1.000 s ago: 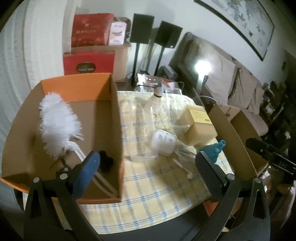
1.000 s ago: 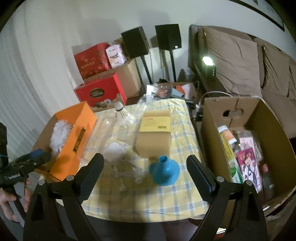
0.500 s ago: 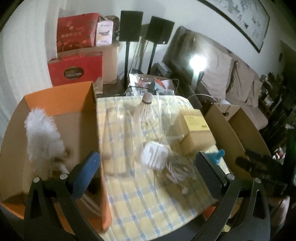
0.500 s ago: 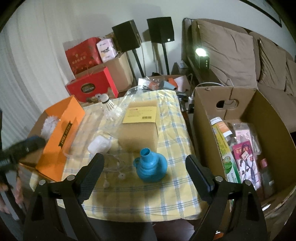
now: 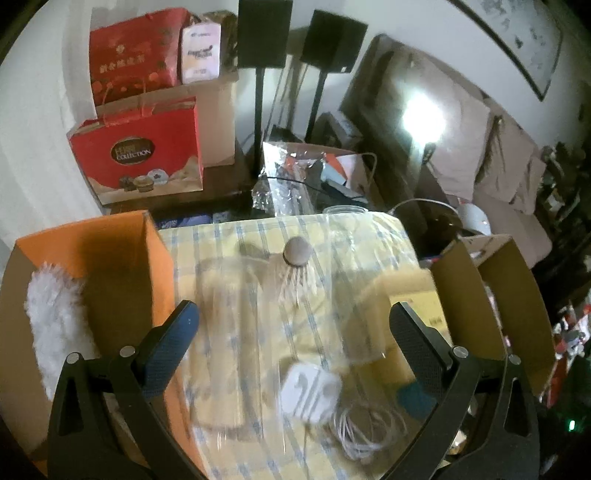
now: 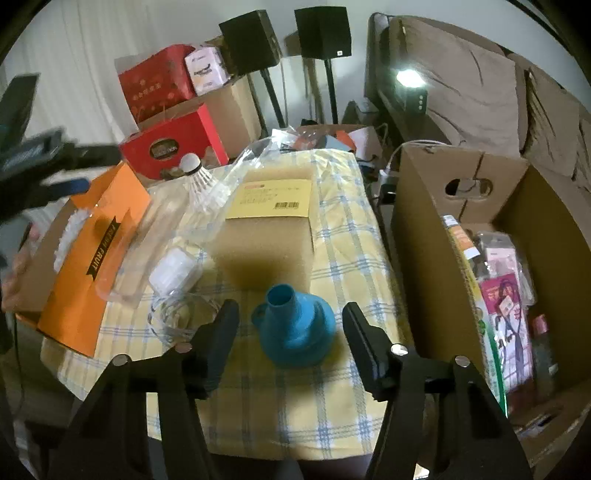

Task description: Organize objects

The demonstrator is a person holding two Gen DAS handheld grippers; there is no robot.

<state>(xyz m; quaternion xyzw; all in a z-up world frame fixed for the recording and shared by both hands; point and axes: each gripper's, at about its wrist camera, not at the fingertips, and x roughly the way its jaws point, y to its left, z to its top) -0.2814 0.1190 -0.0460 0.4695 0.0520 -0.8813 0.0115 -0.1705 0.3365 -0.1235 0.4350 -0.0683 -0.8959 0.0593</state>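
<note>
A blue jug [image 6: 295, 325] stands on the checked tablecloth [image 6: 332, 236], between the open fingers of my right gripper [image 6: 290, 325]. Behind it are a tan sponge block [image 6: 269, 229], a white earphone case [image 6: 171, 271], a shuttlecock [image 6: 201, 181] and clear plastic packaging [image 6: 125, 251]. My left gripper [image 5: 293, 332] is open and empty above the table, over the earphone case [image 5: 308, 393], its white cable [image 5: 364, 430] and the shuttlecock [image 5: 295, 264]. A white duster [image 5: 55, 325] lies in the orange box [image 5: 92, 236].
A large cardboard box [image 6: 491, 192] holding packaged goods stands right of the table. Red gift boxes [image 6: 173, 144], speakers on stands [image 6: 321, 33] and a sofa [image 6: 461, 85] are behind. The left gripper [image 6: 40, 155] shows blurred at left in the right wrist view.
My right gripper has moved forward and down, and its fingers now flank the blue jug. My left gripper has swung right, from over the orange box to over the table.
</note>
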